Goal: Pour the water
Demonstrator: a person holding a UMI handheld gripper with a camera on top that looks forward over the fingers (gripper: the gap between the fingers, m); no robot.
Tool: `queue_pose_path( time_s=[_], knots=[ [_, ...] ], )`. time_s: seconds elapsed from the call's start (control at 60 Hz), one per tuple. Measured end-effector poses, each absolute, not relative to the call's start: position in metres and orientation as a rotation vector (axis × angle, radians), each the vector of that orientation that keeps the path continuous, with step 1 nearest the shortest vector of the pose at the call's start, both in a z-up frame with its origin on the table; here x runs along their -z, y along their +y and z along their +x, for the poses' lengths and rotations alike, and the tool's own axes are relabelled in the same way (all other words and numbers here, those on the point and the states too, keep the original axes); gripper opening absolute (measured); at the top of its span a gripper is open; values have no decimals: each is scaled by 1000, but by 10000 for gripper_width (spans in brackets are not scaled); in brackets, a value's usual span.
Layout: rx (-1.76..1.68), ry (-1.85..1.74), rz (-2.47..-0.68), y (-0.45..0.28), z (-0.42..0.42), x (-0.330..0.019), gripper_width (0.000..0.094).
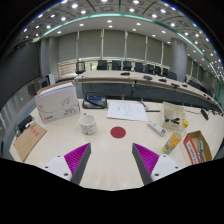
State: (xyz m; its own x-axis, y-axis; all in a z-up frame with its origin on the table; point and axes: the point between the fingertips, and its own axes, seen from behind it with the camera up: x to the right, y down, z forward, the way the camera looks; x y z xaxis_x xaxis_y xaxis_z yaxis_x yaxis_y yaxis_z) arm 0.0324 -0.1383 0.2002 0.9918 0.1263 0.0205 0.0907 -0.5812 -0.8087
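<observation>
Office hall, large, with a dark ceiling set with rows of small round lights, a long curved desk (pixel 150 82) with dark chairs behind it, and curtained windows along the far wall. Foreground: a pale cream table (pixel 110 150), seen from a little above. Gripper (pixel 111 157): held level and low over the near edge of the table, pointing straight ahead across it; the two fingers are spread wide, with bare tabletop between them and nothing gripped. Magenta pads (pixel 76 155) show on the inner faces of both fingers. The hand that carries the gripper is out of sight. Items on the table, near to far: a small white cup (pixel 88 124), upright, ahead of the left finger and well apart from it; a flat red disc (pixel 118 132) just beside the cup, roughly ahead of the gap between the fingers; a sheet of white paper (pixel 127 110) beyond the disc. Left side: a white box-shaped machine (pixel 58 102) standing behind the cup, and a brown cardboard piece (pixel 29 140) lying flat near the table's edge. Right side: a small bottle with an orange and yellow label (pixel 171 143), tilted, just ahead of the right finger; a printed packet (pixel 196 148) beside it, further out; a pale upright carton (pixel 174 116) behind them; a slim white object (pixel 157 129) lying between the disc and the carton, its kind not clear. No water is visible in the cup from this angle.
</observation>
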Motion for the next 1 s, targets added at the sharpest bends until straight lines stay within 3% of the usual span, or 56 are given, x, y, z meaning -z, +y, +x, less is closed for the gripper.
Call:
queue_pose_path(
  time_s=[0.067, 0.417, 0.8, 0.867, 0.967, 1.0],
  knots=[
    [-47, -130, -2198, -135, 106, -186, 857],
    [18, 0, -2158, -109, 298, -114, 861],
    [52, -52, -2021, -5, 370, -66, 857],
    [22, -46, -1994, 7, 367, -66, 785],
    [44, -42, -1957, 25, 373, -66, 514],
    [51, -45, -1949, 21, 368, -67, 511]
  ],
)
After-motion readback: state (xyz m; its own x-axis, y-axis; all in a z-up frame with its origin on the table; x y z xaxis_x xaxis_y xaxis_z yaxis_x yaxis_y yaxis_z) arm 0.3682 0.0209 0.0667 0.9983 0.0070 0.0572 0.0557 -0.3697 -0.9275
